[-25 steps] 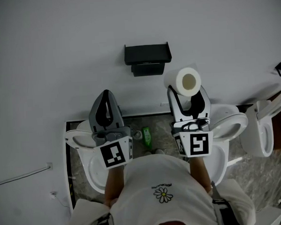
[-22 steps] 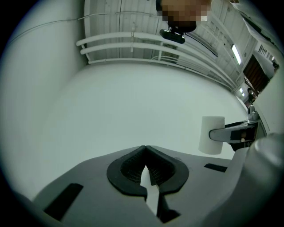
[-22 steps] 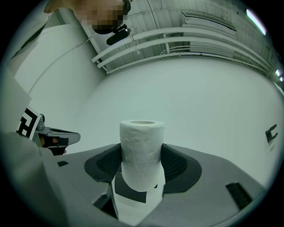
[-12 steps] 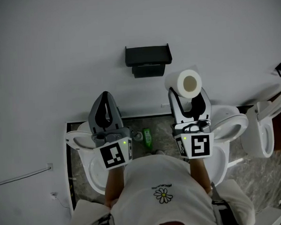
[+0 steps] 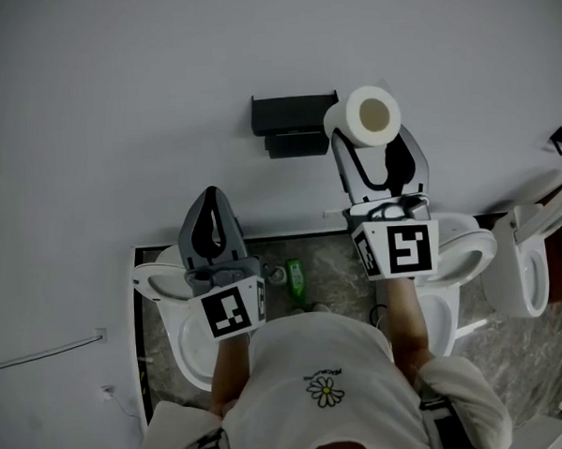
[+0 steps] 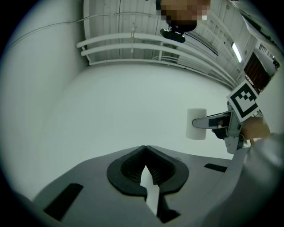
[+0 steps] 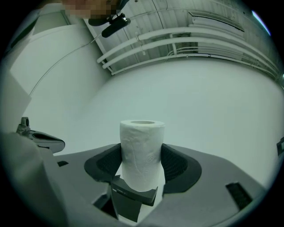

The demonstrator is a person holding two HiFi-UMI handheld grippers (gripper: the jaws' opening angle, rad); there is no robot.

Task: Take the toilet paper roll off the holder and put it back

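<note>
The roll is off the holder and sits between the jaws of the right tongs, which clench it by its sides. In the right gripper view the paper fills the gap between the two pads, with its open core turned away from the tongs. In the head view the roll is just beside the right end of the holder, close to the wall; I cannot tell if they touch.

The left tongs are clenched on nothing. Their tips meet and only the bare wall shows beyond them. They hang to the left and nearer, well apart from the holder.

I judge that the taking off is done and the putting back is the step in hand. The next move calls for carrying the roll to the left, until it is in line with the holder, and then setting it in place before the jaws let go. How the holder takes the roll, on a bar or on a shelf, I cannot make out from here, so the angle of the core needs care.

Below, on the floor, a green bottle stands between the two tongs, and a white toilet is under the right arm. Nothing lies between the roll and the holder.
</note>
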